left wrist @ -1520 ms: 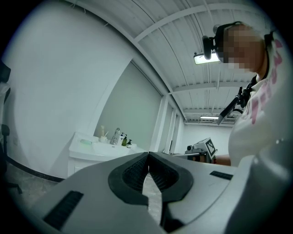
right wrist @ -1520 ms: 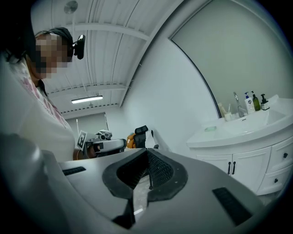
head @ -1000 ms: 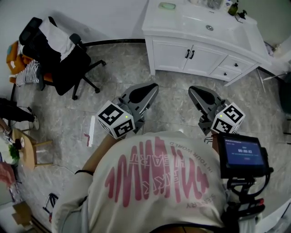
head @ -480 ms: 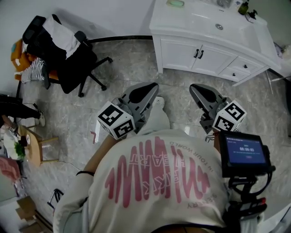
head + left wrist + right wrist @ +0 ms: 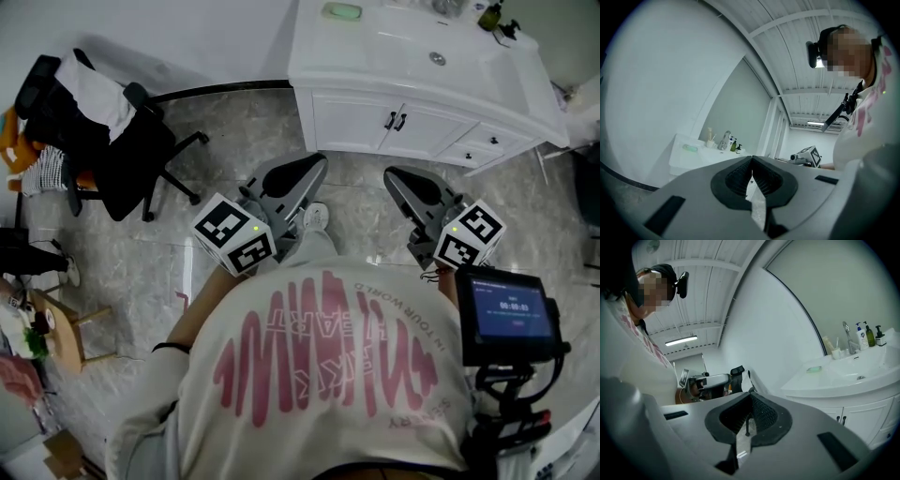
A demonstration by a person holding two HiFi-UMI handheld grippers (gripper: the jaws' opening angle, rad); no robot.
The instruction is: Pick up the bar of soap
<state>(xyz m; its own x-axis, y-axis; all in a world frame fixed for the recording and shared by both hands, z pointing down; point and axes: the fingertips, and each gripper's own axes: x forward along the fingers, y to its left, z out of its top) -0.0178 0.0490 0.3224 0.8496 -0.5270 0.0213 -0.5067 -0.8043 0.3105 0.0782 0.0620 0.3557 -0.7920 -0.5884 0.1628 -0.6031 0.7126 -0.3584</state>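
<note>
Between the jaws of the left gripper point(image 5: 751, 161) nothing is held; the ribbed pads are pressed together at the tip. The jaws of the right gripper point(image 5: 750, 397) are likewise clenched on nothing. In the head view both grippers are carried side by side at the person's front, over the tiled floor point(image 5: 234, 141), tips turned toward the white table point(image 5: 328, 52) with the sink point(image 5: 433, 58).

The bar of soap point(image 5: 343, 11) is seen as a pale green slab near the back left corner of the table top, well apart from both grippers. It is also caught, small, in the left gripper view point(image 5: 690, 148) and the right gripper view point(image 5: 814, 369).

The step in hand is judged to be the approach: the soap is not yet reached. One gripper would need to be brought over that corner, its jaws released wide, then lowered astride the bar before being closed.

Whether the soap rests in a dish or on the bare top cannot be told. The bottles point(image 5: 487, 14) by the tap are cut off at the upper edge of the head view, and the person's hands are hidden beneath the shirt and grippers.
</note>
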